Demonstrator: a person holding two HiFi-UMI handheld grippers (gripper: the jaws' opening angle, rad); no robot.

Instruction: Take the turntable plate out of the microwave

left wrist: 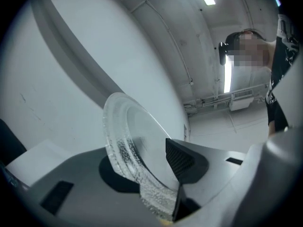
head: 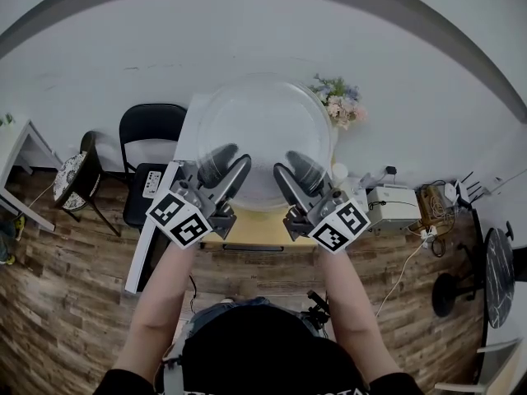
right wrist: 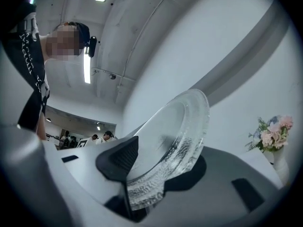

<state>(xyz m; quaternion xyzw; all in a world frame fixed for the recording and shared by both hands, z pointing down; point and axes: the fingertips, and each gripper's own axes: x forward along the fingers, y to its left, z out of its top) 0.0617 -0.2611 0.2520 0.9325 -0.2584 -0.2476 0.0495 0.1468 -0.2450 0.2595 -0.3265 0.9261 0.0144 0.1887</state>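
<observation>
The turntable plate (head: 263,138), a clear round glass disc with a ribbed rim, is up in the air in front of me and fills the middle of the head view. My left gripper (head: 230,161) is shut on its near-left rim, my right gripper (head: 295,167) on its near-right rim. In the left gripper view the plate (left wrist: 128,131) stands tilted on edge between the jaws of the left gripper (left wrist: 151,174). The right gripper view shows the plate (right wrist: 180,126) tilted the other way, its rim wedged in the right gripper (right wrist: 151,174). No microwave is in sight.
Far below lie a wooden tabletop (head: 255,229), a black chair (head: 152,130), a vase of flowers (head: 338,101), a white box with cables (head: 394,204) and a small round side table (head: 70,175) on wood flooring. A white wall runs behind.
</observation>
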